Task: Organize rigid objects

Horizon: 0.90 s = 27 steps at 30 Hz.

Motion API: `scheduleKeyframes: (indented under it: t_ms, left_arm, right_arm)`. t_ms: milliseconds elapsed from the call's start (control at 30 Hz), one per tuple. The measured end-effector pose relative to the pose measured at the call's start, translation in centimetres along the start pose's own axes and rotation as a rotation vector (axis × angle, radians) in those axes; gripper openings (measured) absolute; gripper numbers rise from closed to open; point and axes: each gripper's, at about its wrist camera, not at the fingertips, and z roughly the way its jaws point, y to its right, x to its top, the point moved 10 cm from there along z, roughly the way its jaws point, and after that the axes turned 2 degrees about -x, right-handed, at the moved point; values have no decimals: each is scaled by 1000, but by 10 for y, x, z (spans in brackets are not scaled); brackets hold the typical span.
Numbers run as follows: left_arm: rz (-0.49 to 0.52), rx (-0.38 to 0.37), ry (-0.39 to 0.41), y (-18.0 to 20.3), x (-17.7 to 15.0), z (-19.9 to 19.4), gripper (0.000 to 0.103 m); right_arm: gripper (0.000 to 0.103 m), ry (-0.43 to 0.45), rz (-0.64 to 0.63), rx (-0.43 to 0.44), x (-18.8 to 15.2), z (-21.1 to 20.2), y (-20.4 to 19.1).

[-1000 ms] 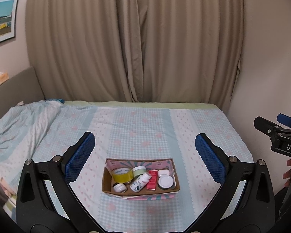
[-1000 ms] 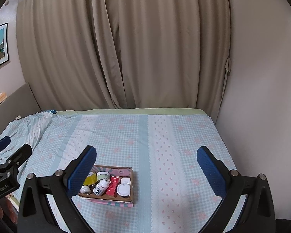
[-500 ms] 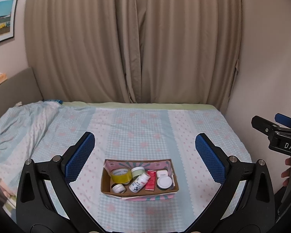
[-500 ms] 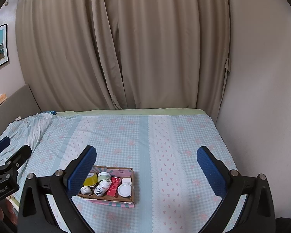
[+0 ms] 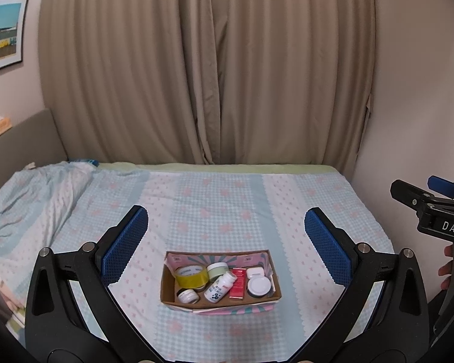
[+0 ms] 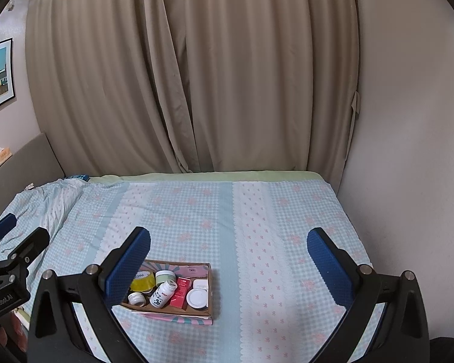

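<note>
A shallow cardboard box [image 5: 168, 298] sits on the bed near its front edge. It holds a yellow tape roll [image 5: 191, 276], a green-lidded jar [image 5: 217, 270], a lying white bottle [image 5: 220, 287], a red box [image 5: 238, 282], a small white jar [image 5: 187, 295], a white case [image 5: 255, 272] and a white round lid [image 5: 259, 286]. My left gripper [image 5: 226, 239] is open and empty above and behind the box. My right gripper [image 6: 228, 257] is open and empty, with the box [image 6: 178, 310] beside its left finger.
The bed [image 5: 227, 199] has a blue checked sheet with pink flowers. A rumpled blanket [image 5: 30, 193] lies at the left. Beige curtains [image 5: 208, 75] hang behind, a wall [image 6: 408, 121] stands at the right and a padded headboard [image 5: 21, 139] at the left.
Both grippers have drawn slightly back and up from the bed. The box and its contents have not moved.
</note>
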Motion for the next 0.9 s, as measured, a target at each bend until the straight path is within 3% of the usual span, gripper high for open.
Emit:
scheduleKeyframes:
  t_ms: [633, 900]
  left_arm:
    - [57, 73, 53, -1, 11, -10, 103]
    - [90, 9, 36, 20, 5, 5, 103]
  right_arm:
    - [103, 0, 5, -10, 1, 0, -1]
    - [103, -34, 9, -37, -6, 10, 2]
